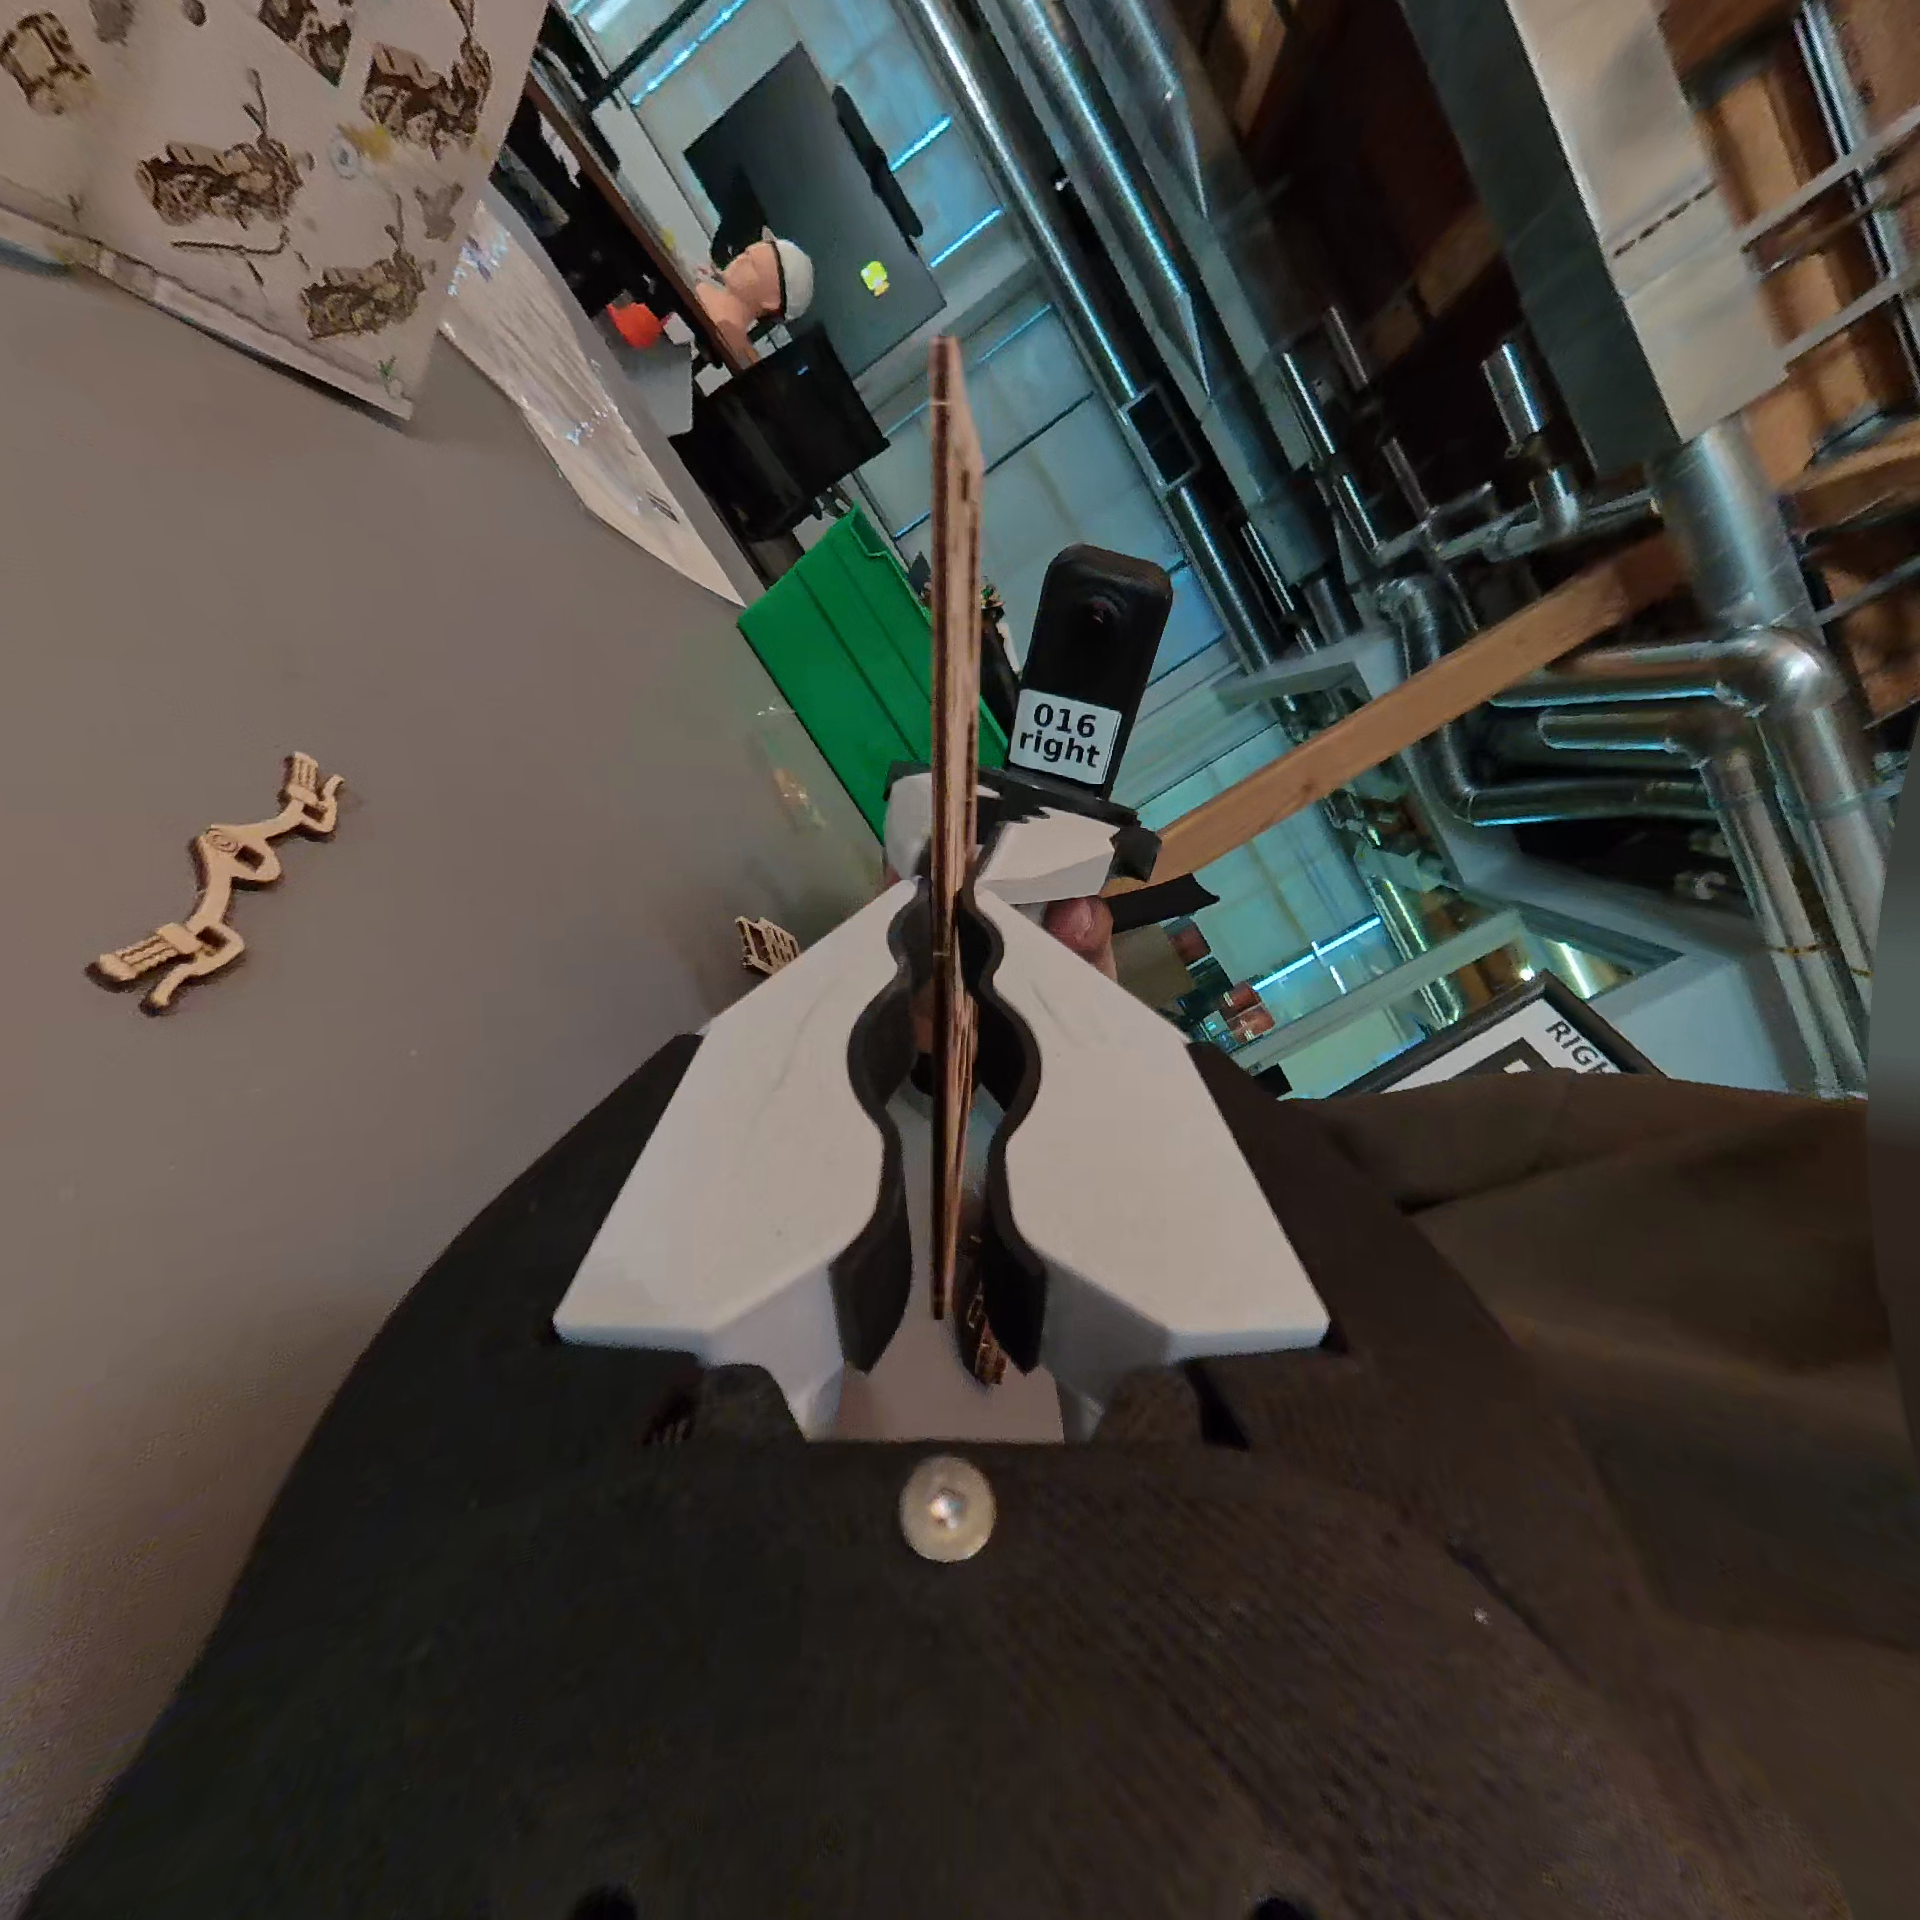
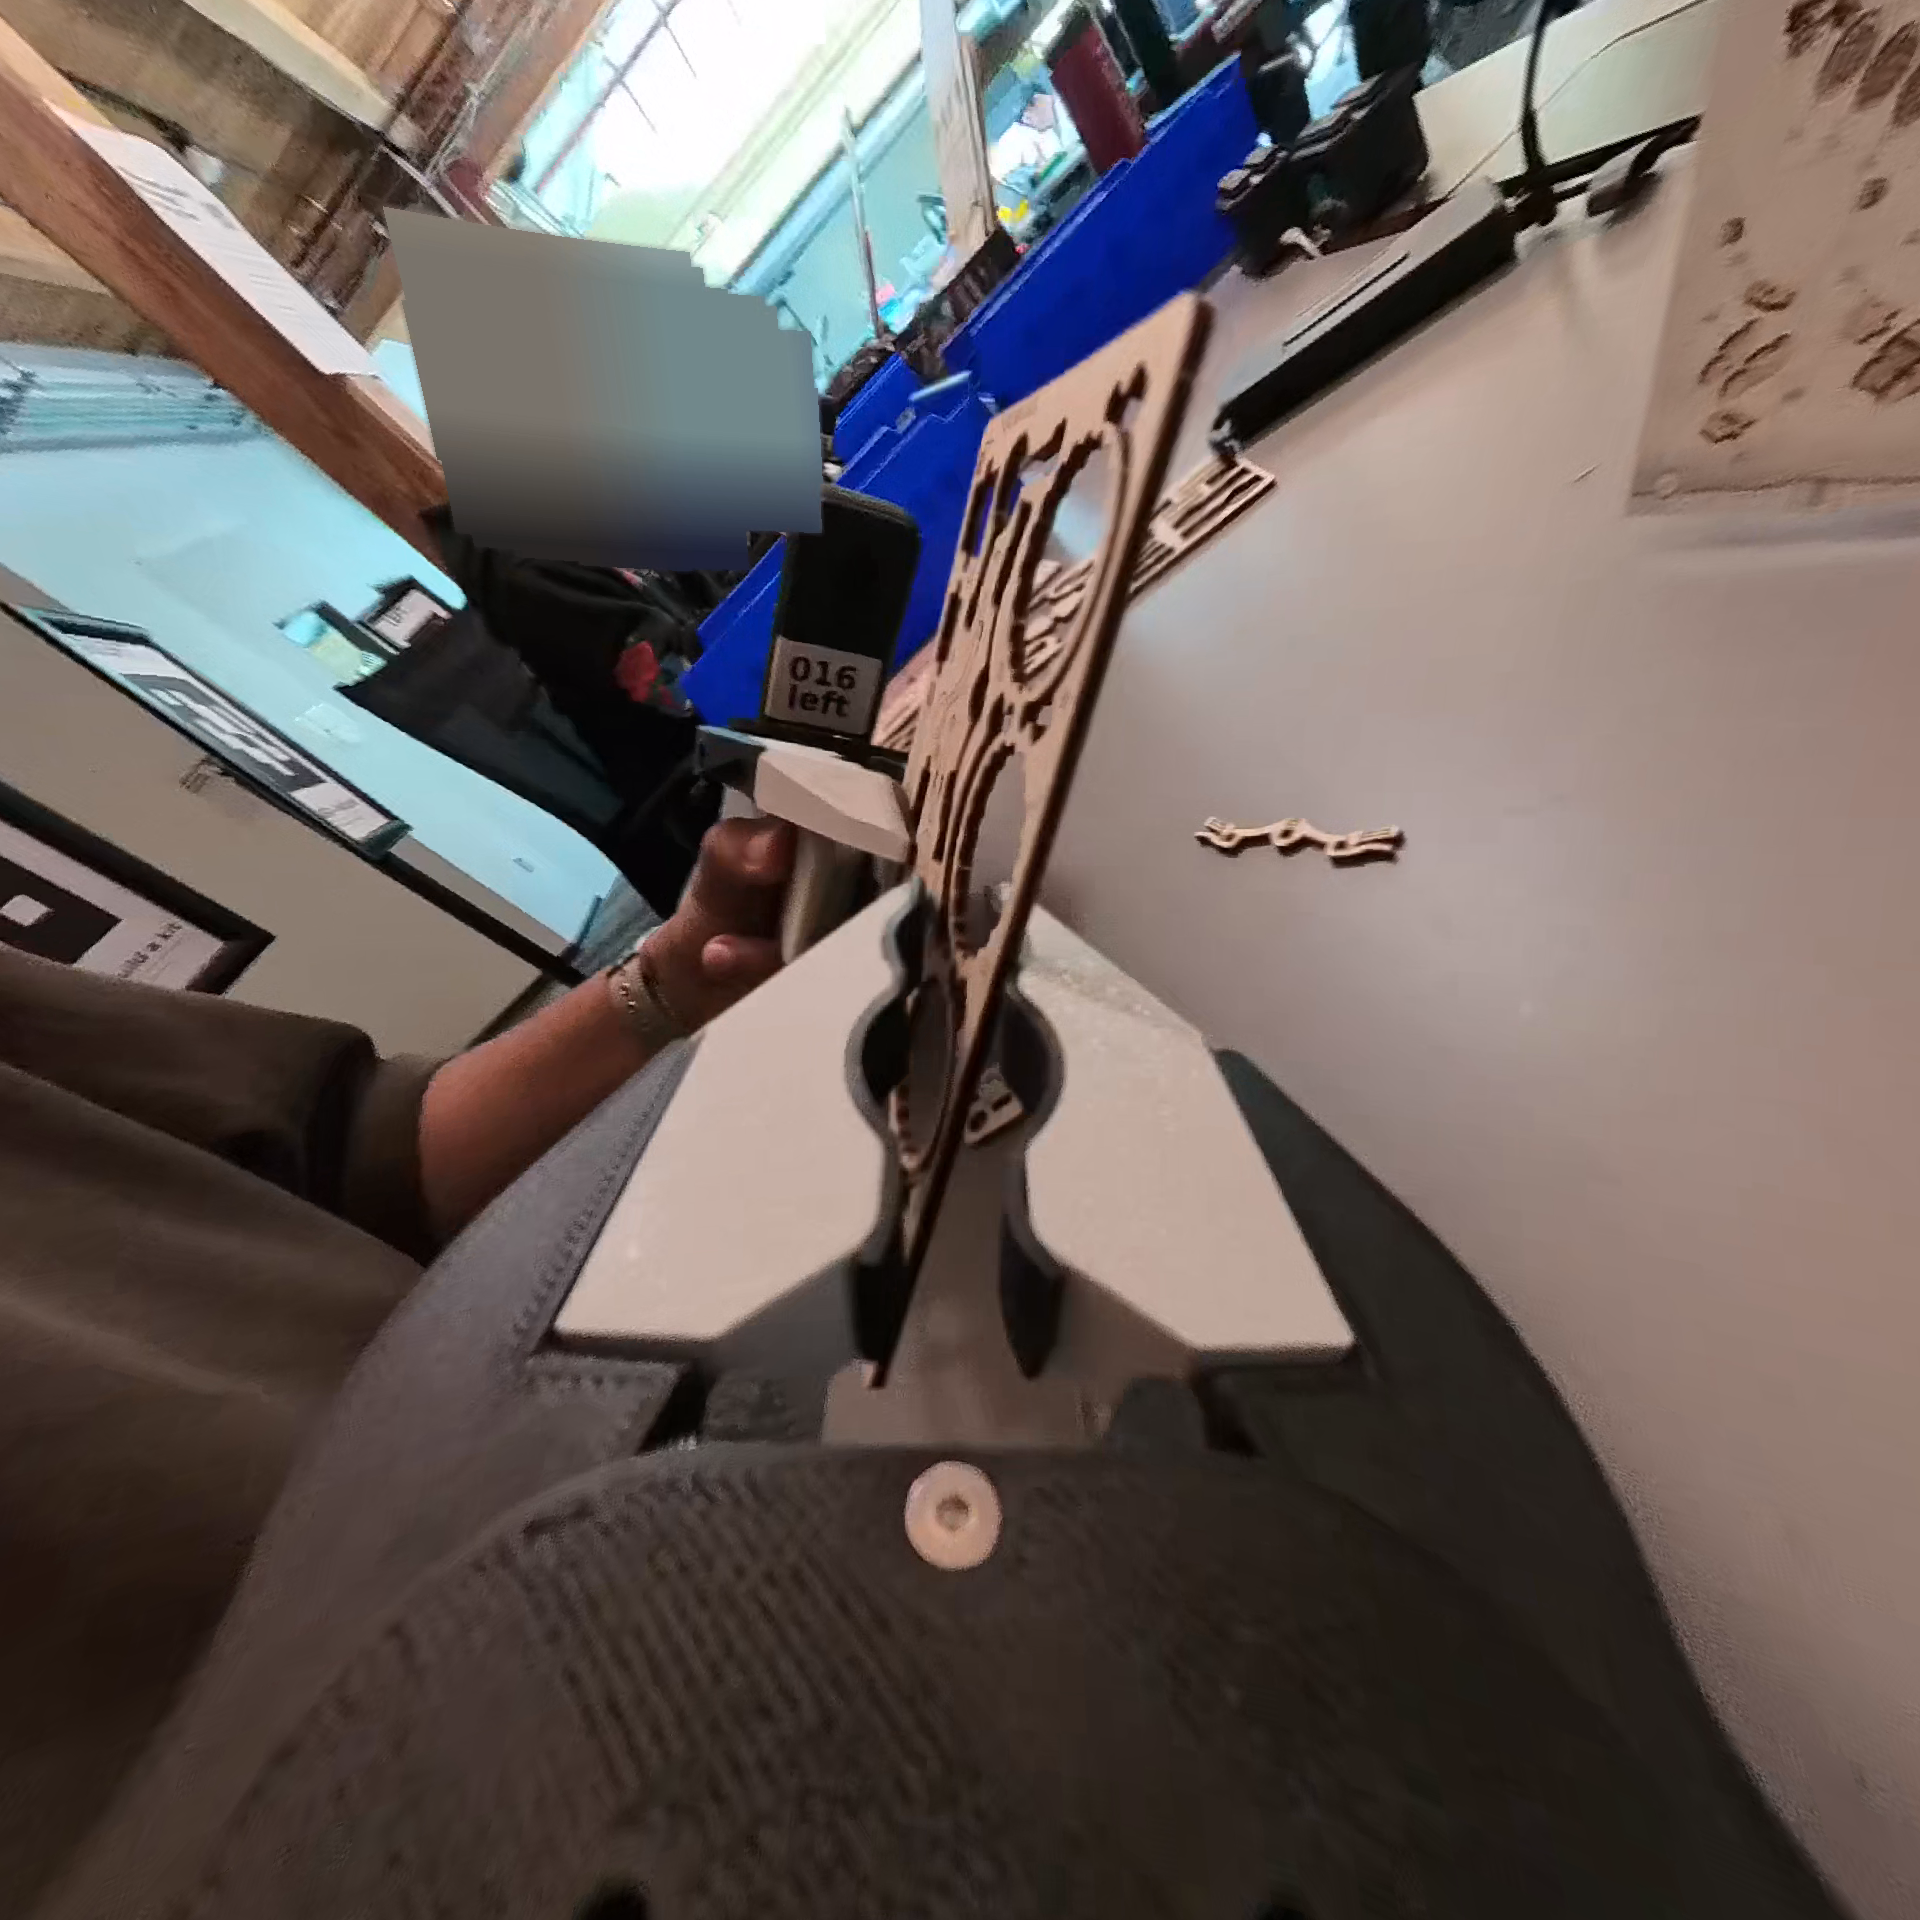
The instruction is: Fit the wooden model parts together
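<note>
Both grippers pinch the wooden sheet (image 2: pixel 1049 665) edge-on, lifted off the grey table (image 1: pixel 364 727): left gripper (image 1: pixel 948 914) closed on it, right gripper (image 2: pixel 961 914) clamped too. Keep your grips level; twisting could snap the thin ply. A freed wooden part (image 1: pixel 223 883) lies on the table beside the sheet, instruction sheet (image 1: pixel 260 156) beyond. Workshop: ducts, bins.

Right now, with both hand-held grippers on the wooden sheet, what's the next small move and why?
Probably lower the wooden sheet flat onto the grey table. The left hand-held gripper and the right hand-held gripper both pinch it in mid-air, so pressing parts out looks awkward.
</note>
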The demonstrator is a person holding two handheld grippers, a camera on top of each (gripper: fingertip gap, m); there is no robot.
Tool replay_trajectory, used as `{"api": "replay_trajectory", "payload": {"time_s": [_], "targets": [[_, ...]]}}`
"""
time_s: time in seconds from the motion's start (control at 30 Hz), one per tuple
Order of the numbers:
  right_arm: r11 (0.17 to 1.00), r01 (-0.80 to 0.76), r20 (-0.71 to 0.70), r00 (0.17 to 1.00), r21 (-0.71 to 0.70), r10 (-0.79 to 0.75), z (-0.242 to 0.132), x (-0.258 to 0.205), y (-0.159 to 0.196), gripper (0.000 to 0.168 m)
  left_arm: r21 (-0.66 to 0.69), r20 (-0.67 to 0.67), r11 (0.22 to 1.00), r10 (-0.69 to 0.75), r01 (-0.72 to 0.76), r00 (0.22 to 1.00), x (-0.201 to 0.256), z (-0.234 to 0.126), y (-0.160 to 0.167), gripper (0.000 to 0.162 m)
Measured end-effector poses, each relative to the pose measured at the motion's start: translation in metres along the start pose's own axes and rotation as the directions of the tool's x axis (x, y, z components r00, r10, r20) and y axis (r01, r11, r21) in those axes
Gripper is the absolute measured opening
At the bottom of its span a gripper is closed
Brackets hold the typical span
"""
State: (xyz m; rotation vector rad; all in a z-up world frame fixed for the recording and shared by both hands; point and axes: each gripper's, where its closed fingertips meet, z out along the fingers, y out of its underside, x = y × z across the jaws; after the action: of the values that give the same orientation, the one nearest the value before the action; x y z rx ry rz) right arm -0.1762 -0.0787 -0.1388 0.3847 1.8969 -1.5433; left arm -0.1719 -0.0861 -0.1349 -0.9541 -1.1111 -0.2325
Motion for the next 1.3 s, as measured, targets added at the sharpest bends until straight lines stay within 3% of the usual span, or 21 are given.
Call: {"api": "replay_trajectory", "payload": {"time_s": [0.07,0.37,0.63,1.3], "targets": [[0.999,-0.043,0.037,0.998,0.018,0.042,-0.001,-0.002,-0.002,0.001,0.020,0.025,1.000,0.000,0.000,1.000,-0.004,0.000,-0.003,0.004],[0.998,-0.061,0.006,0.998,0.029,0.061,-0.002,0.004,-0.001,0.000,0.130,-0.010,0.991,-0.043,0.043,0.999,-0.004,-0.012,-0.019,0.013],[0.991,-0.126,0.063,0.990,0.049,0.123,-0.002,0.000,-0.003,0.001,0.128,-0.020,0.991,-0.038,0.041,0.999,-0.002,-0.012,-0.019,0.002],[0.984,-0.177,0.106,0.979,0.021,0.174,0.000,-0.001,0.003,0.001,0.112,-0.020,0.993,-0.044,0.046,0.999,-0.003,-0.011,-0.016,0.001]]}}
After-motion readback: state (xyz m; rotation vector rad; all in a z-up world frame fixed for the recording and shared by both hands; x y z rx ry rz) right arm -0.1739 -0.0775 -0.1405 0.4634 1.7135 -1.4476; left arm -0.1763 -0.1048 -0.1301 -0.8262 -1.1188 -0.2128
